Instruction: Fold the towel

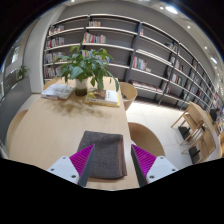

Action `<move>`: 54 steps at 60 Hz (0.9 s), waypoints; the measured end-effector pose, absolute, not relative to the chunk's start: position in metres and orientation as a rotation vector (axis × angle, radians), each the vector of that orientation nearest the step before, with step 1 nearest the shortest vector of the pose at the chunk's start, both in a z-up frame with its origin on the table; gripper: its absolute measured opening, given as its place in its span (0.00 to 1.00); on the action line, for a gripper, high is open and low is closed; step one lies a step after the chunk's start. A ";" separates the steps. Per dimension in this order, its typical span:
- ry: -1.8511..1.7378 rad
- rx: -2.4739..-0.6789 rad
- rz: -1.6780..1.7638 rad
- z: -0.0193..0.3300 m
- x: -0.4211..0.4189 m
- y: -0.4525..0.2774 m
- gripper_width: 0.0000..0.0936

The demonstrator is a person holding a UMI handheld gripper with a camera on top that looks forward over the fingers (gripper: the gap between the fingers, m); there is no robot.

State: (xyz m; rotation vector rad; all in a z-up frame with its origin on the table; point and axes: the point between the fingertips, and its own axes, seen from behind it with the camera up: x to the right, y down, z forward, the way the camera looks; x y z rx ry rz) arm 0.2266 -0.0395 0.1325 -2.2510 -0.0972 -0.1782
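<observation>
A grey-brown towel [104, 153] lies folded flat on the light wooden table [50, 130], near its front edge. My gripper [112, 162] is open above the towel's near part. The left finger with its magenta pad [80, 160] stands over the towel's left edge. The right pad [144, 161] stands beyond its right edge. The towel's near edge shows between the fingers. Nothing is held.
A potted green plant [84, 66] stands at the table's far end on books or papers [62, 92]. Wooden chairs [128, 92] stand at the right of the table. Bookshelves [120, 45] line the back wall. A desk with a chair [190, 122] is at the far right.
</observation>
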 end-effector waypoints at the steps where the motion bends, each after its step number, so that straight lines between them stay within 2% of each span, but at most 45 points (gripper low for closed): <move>1: -0.099 -2.240 -0.174 0.140 0.223 -0.043 0.76; 9: -0.105 -2.160 -0.119 0.197 0.185 -0.075 0.78; 18: -0.112 -2.101 -0.028 0.231 0.142 -0.123 0.80; 34: -0.103 -2.123 -0.001 0.228 0.102 -0.215 0.80; 54: -0.092 -2.108 0.038 0.232 0.073 -0.263 0.80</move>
